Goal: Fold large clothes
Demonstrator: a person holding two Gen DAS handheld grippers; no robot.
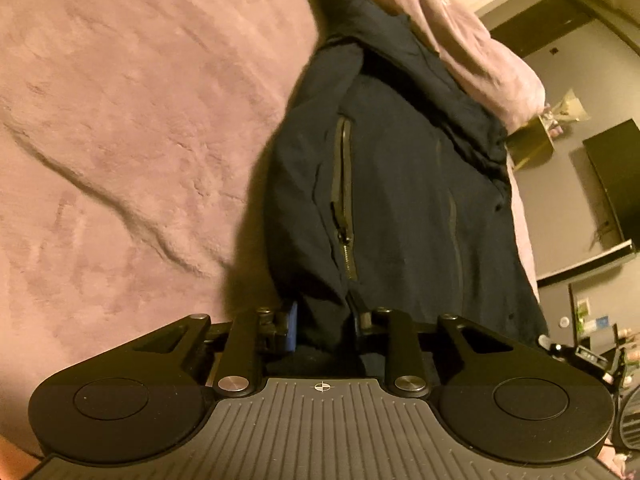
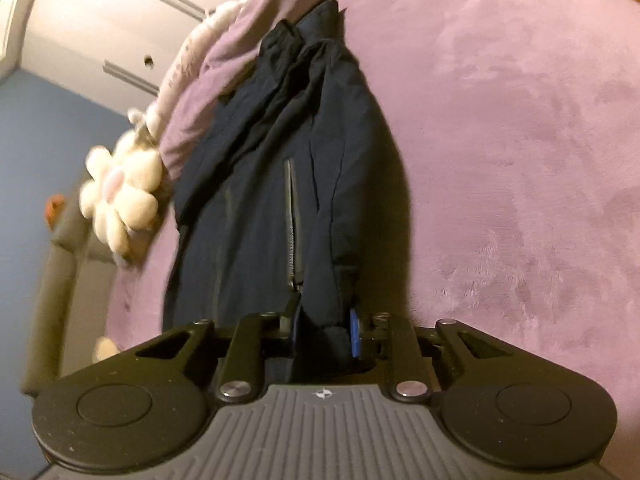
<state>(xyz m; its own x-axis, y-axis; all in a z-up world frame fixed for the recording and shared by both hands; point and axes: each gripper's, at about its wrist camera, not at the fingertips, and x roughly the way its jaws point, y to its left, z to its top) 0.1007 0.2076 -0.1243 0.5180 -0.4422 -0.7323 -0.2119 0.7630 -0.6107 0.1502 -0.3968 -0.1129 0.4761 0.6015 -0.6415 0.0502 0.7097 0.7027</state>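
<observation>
Left claw [image 1: 326,322]: we are seeing it clamping the navy jacket [image 1: 400,184].
Right claw [image 2: 325,326]: we are seeing it pinching the jacket [image 2: 256,216] hem.
Bed [image 2: 520,160]: carrying the jacket.

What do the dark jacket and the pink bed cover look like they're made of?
The navy jacket looks like a matte woven synthetic shell, perhaps nylon or polyester: smooth, low sheen, soft creases, with a metal-toothed pocket zipper. The pink bed cover looks like plush fleece or velour: its short nap shows brushed streaks. Both tools grip the jacket.

A dark navy jacket [image 1: 400,200] with zippered pockets lies bunched lengthwise on pink plush bedding [image 1: 120,120].
</observation>
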